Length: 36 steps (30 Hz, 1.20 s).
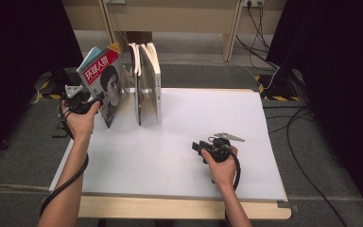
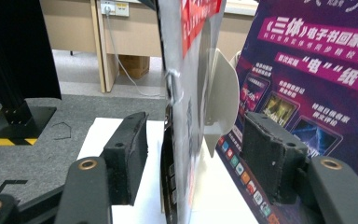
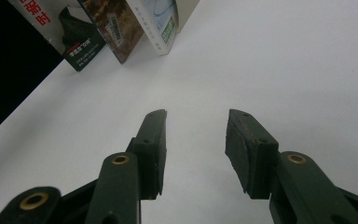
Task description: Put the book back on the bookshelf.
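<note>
Here the left gripper (image 1: 96, 100) has its jaws open around the spine edge of the magazine (image 1: 105, 85), which leans on the upright books (image 1: 146, 85) at the table's (image 1: 179, 156) far left. It looks thin, floppy and glossy, so gripping near the stapled spine seems safest. The right gripper (image 1: 197, 146) rests wide open, empty.

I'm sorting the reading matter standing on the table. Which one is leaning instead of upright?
The magazine with the red title, at the left end beside the left gripper. It tilts leftward; the books stand upright.
</note>
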### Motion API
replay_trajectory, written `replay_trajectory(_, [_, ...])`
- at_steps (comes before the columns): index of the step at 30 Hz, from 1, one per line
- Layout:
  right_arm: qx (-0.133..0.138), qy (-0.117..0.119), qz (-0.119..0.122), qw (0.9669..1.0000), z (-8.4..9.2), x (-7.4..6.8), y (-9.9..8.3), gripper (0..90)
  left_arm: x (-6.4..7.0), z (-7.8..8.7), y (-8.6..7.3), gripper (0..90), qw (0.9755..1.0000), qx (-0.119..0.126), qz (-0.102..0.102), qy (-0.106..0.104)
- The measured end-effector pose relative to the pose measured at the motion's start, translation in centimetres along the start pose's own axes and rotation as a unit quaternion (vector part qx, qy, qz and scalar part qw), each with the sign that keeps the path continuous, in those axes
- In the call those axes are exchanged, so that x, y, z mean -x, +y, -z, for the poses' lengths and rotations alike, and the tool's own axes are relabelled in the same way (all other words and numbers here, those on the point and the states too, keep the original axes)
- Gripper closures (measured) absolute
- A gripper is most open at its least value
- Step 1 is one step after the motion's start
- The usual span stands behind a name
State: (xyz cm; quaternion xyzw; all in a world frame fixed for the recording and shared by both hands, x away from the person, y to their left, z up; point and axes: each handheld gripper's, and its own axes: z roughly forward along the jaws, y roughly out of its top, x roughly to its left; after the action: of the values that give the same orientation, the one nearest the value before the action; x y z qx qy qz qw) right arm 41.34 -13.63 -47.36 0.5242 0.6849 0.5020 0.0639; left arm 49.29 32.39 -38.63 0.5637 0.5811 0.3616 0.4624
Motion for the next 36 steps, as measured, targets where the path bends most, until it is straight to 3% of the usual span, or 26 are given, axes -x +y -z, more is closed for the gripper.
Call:
replay_trajectory(17, [-0.001,-0.001,-0.001,1.0,0.0,-0.1,0.0,58.7,-0.5,1.2,-1.7,39.0,0.9997,-0.019,0.011,-0.014])
replay_trajectory(36, [0.002,0.0,-0.004,1.0,0.2,0.0,0.1,58.7,-1.6,2.9,-3.7,38.5,0.9989,-0.04,0.001,-0.022])
